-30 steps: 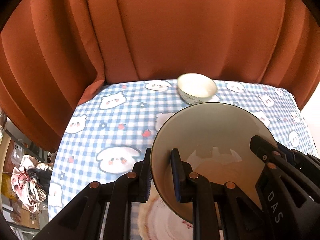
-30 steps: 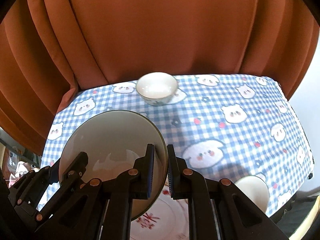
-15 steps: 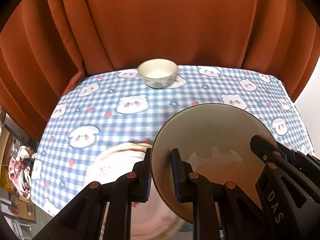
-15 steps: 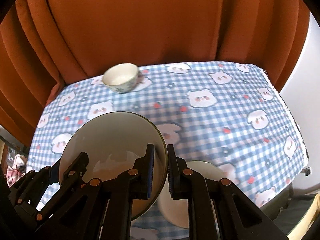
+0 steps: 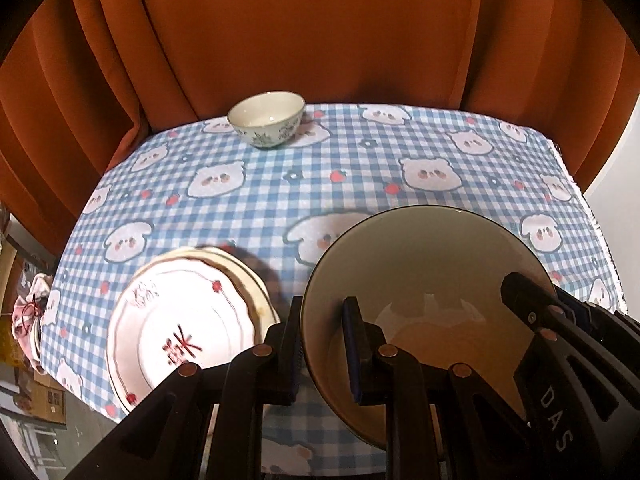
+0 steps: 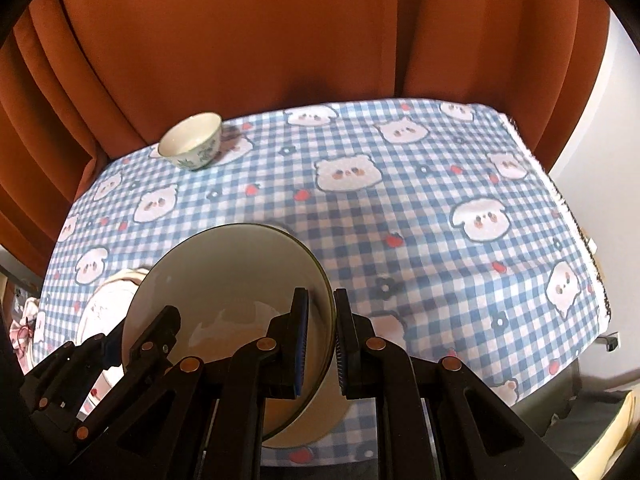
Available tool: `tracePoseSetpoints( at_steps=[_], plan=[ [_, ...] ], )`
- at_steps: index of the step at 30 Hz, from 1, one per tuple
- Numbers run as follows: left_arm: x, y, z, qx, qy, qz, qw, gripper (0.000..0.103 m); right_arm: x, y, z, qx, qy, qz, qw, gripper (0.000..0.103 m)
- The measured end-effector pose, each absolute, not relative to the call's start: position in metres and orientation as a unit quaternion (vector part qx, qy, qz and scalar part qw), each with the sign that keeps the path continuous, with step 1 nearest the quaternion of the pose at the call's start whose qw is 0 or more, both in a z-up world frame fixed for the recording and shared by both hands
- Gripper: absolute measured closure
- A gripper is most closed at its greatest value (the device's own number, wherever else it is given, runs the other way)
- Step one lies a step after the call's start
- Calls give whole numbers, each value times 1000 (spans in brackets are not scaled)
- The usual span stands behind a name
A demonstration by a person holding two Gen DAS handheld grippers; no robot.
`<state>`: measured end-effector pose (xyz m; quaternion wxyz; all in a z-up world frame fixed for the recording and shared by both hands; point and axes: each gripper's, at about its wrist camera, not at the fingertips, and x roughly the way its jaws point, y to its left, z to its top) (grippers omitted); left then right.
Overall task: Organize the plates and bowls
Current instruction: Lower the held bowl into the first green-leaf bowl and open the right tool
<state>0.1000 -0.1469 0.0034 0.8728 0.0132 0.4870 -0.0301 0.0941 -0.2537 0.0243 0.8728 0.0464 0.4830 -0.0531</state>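
Both tools (image 5: 320, 340) (image 6: 320, 332) clamped on one bowl (image 5: 424, 264) rim ("DAS" on right tool (image 5: 556, 420)).

Black plastic claw (image 5: 320, 344) with copper-coloured screws, blue pads, white "DAS" lettering.

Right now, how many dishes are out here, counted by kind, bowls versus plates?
Bowls: 3, the large bowl, the small patterned bowl and a pale dish mostly hidden beneath the large one, probably a bowl.
Plates: 2, the red-marked plate stacked on a cream plate.
Total: 5
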Motion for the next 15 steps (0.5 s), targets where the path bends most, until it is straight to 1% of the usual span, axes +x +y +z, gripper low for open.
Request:
tracePoseSetpoints(
  at_steps=[12, 15],
  plan=[
    [94, -163, -30, -5, 536, -7, 844, 86, 90, -271, -5, 38, 522, -30, 852, 88],
    [93, -165, -33, 2, 533, 3, 846, 86, 92, -274, -14, 40, 532, -23, 845, 88]
  ],
)
